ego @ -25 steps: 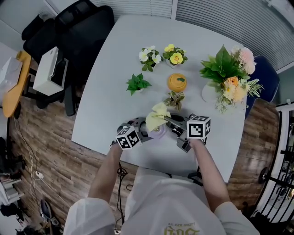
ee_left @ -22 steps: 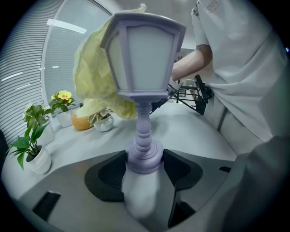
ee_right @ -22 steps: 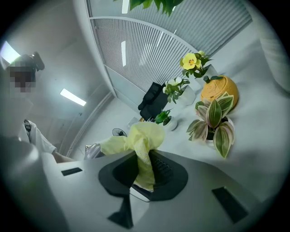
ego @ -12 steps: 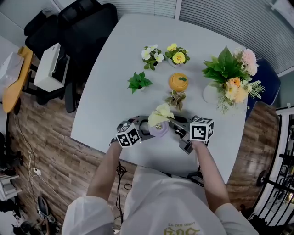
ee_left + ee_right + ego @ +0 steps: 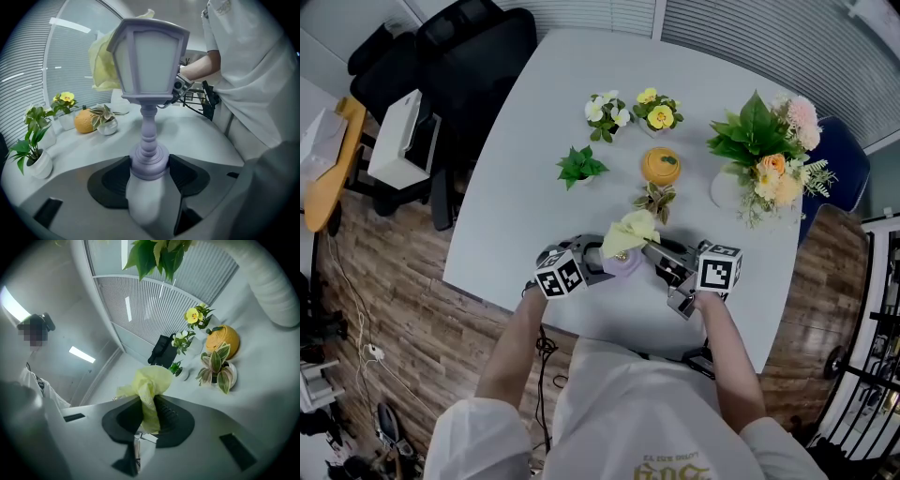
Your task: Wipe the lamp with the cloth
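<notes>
- The counter (image 5: 534,141) is broad, but I work close to its front edge; a hard shove could, I judge, slide things toward that edge
- The big bouquet (image 5: 764,159) stands well apart on my right and is no hindrance
- The lamp (image 5: 149,61) stands upright near the front edge, its base clamped in my left tongs (image 5: 149,180); it looks top-heavy on a thin stem, so sideways wiping pressure may tilt it
- The cloth (image 5: 147,385) is pinched in my right tongs (image 5: 149,416), bunched against the lantern head; only a narrow fold is held and could slip out
- The small striped plant (image 5: 654,202) sits just behind the lamp, likeliest to be knocked by a far-side sweep
</notes>
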Demonstrator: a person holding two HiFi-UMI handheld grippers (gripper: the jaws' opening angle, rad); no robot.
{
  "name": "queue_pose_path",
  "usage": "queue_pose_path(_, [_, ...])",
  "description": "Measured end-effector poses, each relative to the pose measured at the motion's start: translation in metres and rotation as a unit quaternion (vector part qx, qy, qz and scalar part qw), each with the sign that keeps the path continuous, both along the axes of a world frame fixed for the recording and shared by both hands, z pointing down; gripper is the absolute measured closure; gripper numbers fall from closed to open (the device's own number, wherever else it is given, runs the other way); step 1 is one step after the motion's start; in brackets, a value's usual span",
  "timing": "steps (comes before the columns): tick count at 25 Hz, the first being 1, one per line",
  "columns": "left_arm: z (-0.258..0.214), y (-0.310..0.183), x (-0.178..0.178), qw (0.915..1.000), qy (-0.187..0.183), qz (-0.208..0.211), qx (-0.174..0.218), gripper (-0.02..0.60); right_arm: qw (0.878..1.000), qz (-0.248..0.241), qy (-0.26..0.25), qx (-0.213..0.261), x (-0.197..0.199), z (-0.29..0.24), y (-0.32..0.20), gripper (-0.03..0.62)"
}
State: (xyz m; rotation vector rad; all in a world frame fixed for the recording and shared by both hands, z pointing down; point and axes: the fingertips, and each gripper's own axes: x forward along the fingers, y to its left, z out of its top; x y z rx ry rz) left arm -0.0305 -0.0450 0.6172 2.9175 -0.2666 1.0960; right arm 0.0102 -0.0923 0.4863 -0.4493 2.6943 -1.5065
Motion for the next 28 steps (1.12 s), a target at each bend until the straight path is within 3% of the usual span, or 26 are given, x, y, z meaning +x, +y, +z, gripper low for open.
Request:
queue_pose_path(4, [0.0, 0.001, 0.0, 1.0, -0.001, 0.0, -0.002, 0.316, 1.0, 0.003, -0.024, -0.016, 0.002, -0.004, 0.004, 0.536])
queue_pose_path(10, [0.0, 0.001, 0.0, 1.0, -0.001, -0.001, -0.002, 0.316, 1.0, 0.0, 0.022, -0.022, -0.002, 0.015, 0.009, 0.536])
queue_pose_path(16, [0.0, 0.0, 0.0, 1.0, -0.001, -0.002, -0.002, 0.316, 0.999, 0.011, 0.027, -0.031, 0.0, 0.018, 0.01, 0.536])
queue_pose_path(23, [0.0, 0.001, 0.0, 1.0, -0.001, -0.003, -0.001, 0.314, 0.999, 0.028, -0.024, -0.034, 0.007, -0.005, 0.014, 0.536])
queue_pose_path(28, [0.001, 0.0, 0.001, 1.0, -0.001, -0.004, -0.001, 0.314, 0.998, 0.033, -0.028, -0.039, 0.008, -0.002, 0.016, 0.536])
